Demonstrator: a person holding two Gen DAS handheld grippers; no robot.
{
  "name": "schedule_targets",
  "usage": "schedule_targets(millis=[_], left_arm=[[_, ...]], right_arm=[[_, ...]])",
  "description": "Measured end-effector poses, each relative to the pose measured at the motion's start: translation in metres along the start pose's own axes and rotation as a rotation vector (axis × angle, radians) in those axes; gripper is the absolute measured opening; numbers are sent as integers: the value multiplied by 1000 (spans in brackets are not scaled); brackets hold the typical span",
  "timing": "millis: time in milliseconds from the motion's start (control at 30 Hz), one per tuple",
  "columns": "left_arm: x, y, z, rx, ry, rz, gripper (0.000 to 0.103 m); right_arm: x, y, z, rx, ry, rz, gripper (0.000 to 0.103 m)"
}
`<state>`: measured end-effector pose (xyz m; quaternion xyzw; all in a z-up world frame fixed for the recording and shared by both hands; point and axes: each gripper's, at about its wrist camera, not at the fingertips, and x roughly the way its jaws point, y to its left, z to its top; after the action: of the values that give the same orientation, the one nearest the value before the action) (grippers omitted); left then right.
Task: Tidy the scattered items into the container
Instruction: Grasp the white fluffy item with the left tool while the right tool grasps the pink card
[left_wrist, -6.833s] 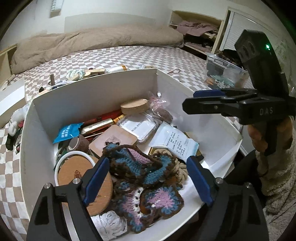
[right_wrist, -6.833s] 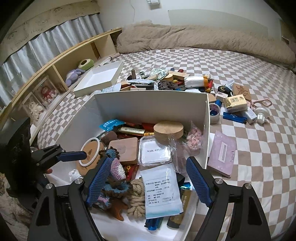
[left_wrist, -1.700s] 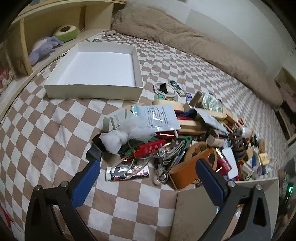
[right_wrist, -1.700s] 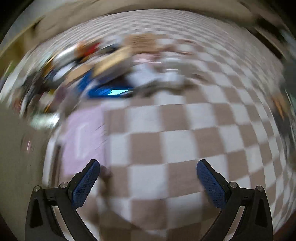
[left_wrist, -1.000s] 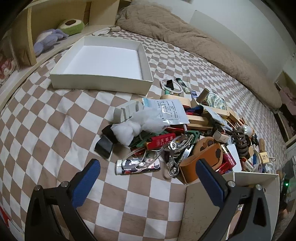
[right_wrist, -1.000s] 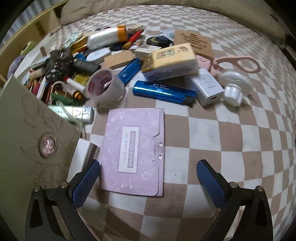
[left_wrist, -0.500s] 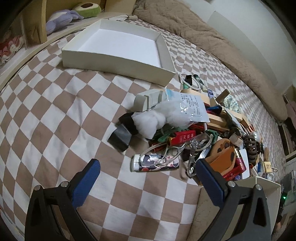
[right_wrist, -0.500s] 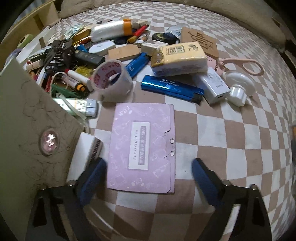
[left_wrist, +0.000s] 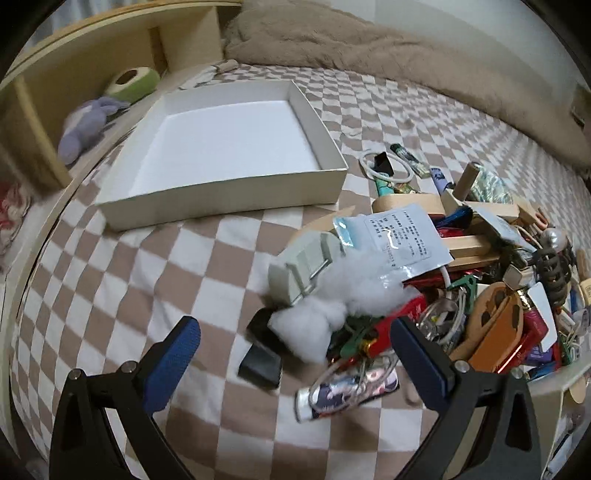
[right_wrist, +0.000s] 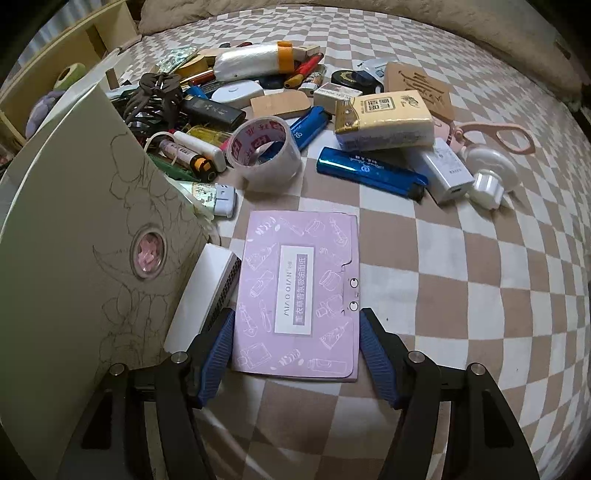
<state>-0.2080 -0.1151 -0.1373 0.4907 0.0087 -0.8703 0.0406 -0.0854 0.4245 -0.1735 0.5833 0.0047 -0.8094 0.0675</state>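
Observation:
In the right wrist view a flat lilac paper packet (right_wrist: 299, 291) lies on the checked bedspread beside the container's cream outer wall (right_wrist: 74, 258). My right gripper (right_wrist: 295, 350) is open with its jaws on either side of the packet's near end. In the left wrist view my left gripper (left_wrist: 295, 354) is open and empty above a white cotton wad (left_wrist: 332, 299), a small black object (left_wrist: 260, 363) and a printed tube (left_wrist: 347, 393) at the near edge of a heap of scattered items. The container's corner (left_wrist: 554, 380) shows at the lower right.
A shallow white box lid (left_wrist: 225, 147) lies beyond the heap, with a wooden shelf (left_wrist: 74, 74) holding plush toys at the left. Near the packet lie a tape roll (right_wrist: 264, 151), a blue lighter (right_wrist: 369, 173), a tissue pack (right_wrist: 384, 118), a white charger (right_wrist: 447, 170) and a white slim box (right_wrist: 207, 295).
My right gripper has moved down and forward and narrowed its jaws around the lilac packet's near end. My left gripper has moved closer to the heap, towards the cotton wad.

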Motion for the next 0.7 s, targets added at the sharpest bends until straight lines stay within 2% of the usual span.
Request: schedule_targets(millis=[167,233,267,333,367,400,433,467,500,700], left_arm=[[19,-14,9,13,54,-21,103],[29,-19,9,28,89,-4,99],[34,-21,8,33,107,-7,91],[36,-22,7,37,109,-17,90],[35,-23,7,40,105,-26,83],[34,-23,7,40,104,-47,68],[32,-22,8,33,104,-68,61],[31,-21,8,19,109,-87,41],[31,-20,7,10,119,-87,31],[22,-12,-4,9,121,-76,30]], right_arm=[[0,-4,0,48,8,9,67],[-1,-6,-1,62,13,1,67],[-2,-6,-2,65,16,-4,67],[-4,-7,-3,66,19,-6,67],[-5,-9,-4,71,19,-6,67],[-6,-8,-5,74,19,-4,67],[-6,-10,-5,76,20,-1,67],[-7,-11,-6,78,20,-1,67],[-7,-1,-13,79,19,-3,67],[-8,-1,-14,105,9,-18,67]])
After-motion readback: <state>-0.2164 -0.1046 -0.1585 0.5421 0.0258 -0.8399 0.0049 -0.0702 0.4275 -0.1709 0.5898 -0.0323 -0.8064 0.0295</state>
